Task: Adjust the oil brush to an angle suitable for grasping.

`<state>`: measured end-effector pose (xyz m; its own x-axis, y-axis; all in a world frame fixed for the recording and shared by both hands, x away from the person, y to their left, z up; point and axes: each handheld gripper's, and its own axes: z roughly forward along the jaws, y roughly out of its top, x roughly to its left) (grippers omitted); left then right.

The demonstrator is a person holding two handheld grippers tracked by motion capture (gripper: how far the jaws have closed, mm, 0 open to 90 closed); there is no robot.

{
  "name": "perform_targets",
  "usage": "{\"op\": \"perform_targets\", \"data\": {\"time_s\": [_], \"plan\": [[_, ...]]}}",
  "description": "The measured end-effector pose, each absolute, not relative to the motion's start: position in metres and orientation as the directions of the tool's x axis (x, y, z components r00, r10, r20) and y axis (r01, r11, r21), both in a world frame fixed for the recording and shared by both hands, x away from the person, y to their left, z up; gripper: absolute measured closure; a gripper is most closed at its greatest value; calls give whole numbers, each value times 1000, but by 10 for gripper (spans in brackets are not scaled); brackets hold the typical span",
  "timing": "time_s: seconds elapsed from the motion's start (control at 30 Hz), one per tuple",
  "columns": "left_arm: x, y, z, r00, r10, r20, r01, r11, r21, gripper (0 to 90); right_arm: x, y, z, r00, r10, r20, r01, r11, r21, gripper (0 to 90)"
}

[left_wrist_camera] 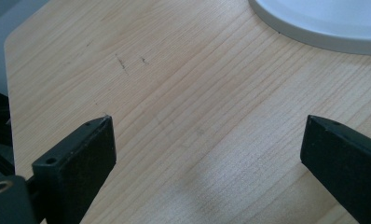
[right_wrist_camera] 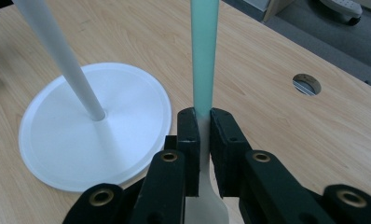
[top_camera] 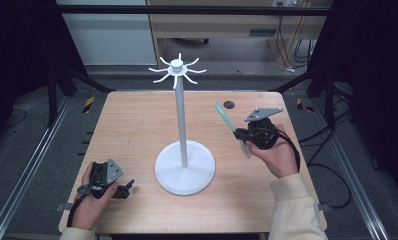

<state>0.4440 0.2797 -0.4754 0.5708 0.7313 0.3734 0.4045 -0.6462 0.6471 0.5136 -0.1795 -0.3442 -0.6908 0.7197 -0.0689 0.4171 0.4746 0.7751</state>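
Spatula (right_wrist_camera: 205,60), pale green handle with a whitish blade end, is clamped between the jaws of the right gripper (right_wrist_camera: 203,122). The handle runs straight out ahead of the jaw tips, and the whitish end passes back between the jaws toward the gripper body. In the high view the spatula (top_camera: 225,120) sticks out from the right gripper (top_camera: 244,136) up and away from the person, clear of the table (top_camera: 137,125).

Hook stand (top_camera: 183,120), white, with a round base and a crown of hooks on top, stands left of the right gripper, near but apart. In the right gripper view its pole and base lie ahead and to the left of the jaws. A small round hole (right_wrist_camera: 306,84) in the tabletop lies ahead and to the right.

Left gripper (left_wrist_camera: 207,144) has its jaws spread wide with nothing between them, low over bare wood. The stand's base edge (left_wrist_camera: 323,28) is ahead and to its right.
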Motion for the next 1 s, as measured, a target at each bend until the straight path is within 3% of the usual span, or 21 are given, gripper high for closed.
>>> {"op": "perform_targets", "data": {"time_s": [0.53,1.0], "plan": [[443,277,-473,578,728,369,384,-642,664,28,493,-177,-337,-633,773,-49,332,328,884,826],[443,277,-473,578,728,370,385,-643,662,28,476,-174,-324,-634,772,-44,255,262,931,826]]}}
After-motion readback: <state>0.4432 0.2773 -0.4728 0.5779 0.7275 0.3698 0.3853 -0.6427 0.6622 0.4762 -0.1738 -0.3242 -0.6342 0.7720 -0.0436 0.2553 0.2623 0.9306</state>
